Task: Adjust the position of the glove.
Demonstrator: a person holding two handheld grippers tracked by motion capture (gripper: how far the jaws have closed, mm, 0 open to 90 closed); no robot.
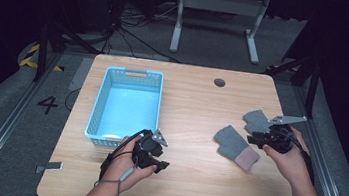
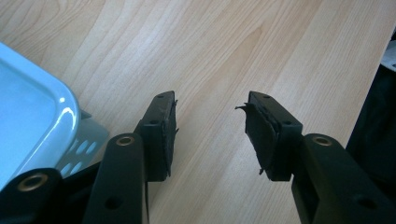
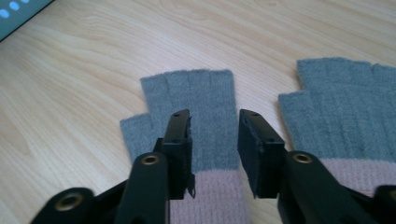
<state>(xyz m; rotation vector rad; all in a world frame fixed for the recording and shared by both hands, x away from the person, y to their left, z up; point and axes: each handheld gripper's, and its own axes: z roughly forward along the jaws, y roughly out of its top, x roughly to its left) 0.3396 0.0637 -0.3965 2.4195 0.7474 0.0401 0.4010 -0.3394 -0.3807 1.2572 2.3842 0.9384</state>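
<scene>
Gloves: two grey knitted fingerless gloves with pale pink cuffs, one [image 3: 198,116] lying flat right under the right tongs [image 3: 215,122], the other [image 3: 348,112] just beside them on their right side; both rest on the light wooden surface [image 1: 196,111].
Right tongs: jaws apart, hanging over the nearer glove close to where grey meets pink; the pads press on nothing, so no grip yet. In the high view these tongs [image 1: 258,137] sit between the two gloves [image 1: 236,147] [image 1: 257,120].
Left tongs: jaws apart [image 2: 209,122] with bare wood between them, holding nothing; in the high view they [image 1: 158,166] hover just off the near corner of the basket.
Basket: light blue perforated plastic basket [image 1: 96,113], its rim [image 2: 60,105] just to the left of the left tongs; it looks almost empty, with a faint pale shape at its near end that I cannot make out.
Done: judging by how things lie, nothing is moved so far; both gloves are well apart from the basket.
Left: likely closing on the first glove, lifting it, carrying it across to the basket, then the same for the second.
</scene>
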